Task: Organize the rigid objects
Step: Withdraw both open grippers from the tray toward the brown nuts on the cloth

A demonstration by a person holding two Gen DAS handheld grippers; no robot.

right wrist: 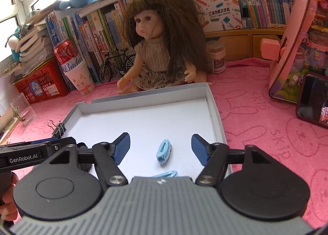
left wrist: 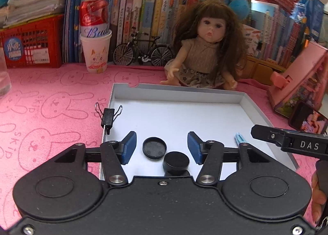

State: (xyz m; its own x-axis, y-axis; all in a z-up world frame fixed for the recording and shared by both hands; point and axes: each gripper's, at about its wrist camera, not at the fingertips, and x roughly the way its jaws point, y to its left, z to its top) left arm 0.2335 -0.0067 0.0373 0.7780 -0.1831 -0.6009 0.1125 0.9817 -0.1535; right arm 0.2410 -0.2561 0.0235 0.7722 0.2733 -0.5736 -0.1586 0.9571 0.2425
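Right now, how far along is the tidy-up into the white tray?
Done: two black round caps and two blue hair clips lie inside the white tray. In hand: nothing; the left gripper and right gripper are both open above those pieces. Left: the black binder clip sits at the tray's left edge, apparently not inside it yet.

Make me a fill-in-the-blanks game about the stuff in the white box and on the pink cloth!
1. The two round black pieces lie inside the white ____.
2. The hair clip between the right gripper fingers is light ____.
3. The black binder clip is clamped on the tray's ____ edge in the left wrist view.
4. The red can stands in a paper ____.

Missing words: tray; blue; left; cup
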